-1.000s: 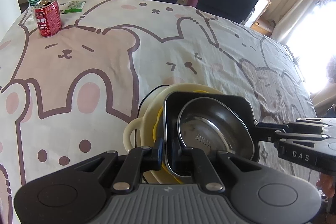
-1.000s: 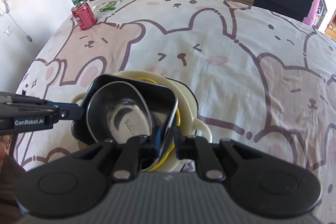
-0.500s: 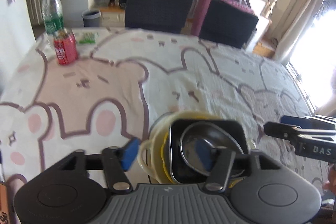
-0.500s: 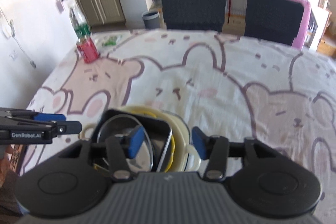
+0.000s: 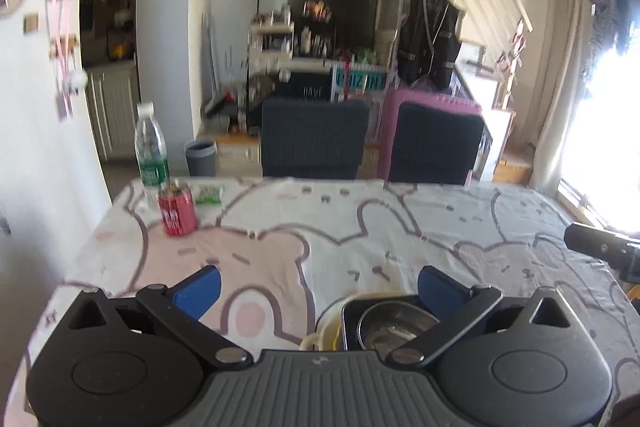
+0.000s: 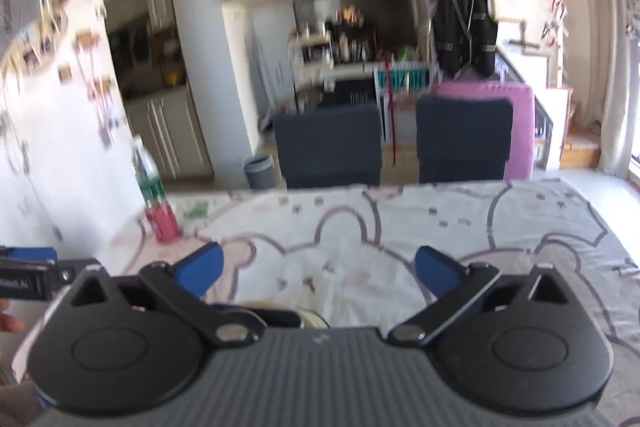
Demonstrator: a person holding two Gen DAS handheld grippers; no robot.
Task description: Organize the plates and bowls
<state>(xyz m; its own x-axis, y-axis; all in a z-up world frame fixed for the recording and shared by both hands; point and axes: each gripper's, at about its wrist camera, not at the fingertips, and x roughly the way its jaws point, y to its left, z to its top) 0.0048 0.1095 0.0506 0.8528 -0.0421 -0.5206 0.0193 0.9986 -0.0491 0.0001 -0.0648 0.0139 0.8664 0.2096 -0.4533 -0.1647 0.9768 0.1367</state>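
Bear tablecloth (image 5: pixel 360 227), two chairs (image 5: pixel 316 137), one can (image 5: pixel 177 213)

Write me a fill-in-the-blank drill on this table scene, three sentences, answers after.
1. The steel bowl sits inside a ___ square dish.
2. The red can stands in front of a plastic ___.
3. The left gripper has its blue-tipped fingers ___, with nothing between them.

Answers: black; bottle; open

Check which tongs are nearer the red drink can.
Left. The red drink can is ahead-left of the left tongs; the right tongs are farther right. Both have just been opening, nothing between jaws.
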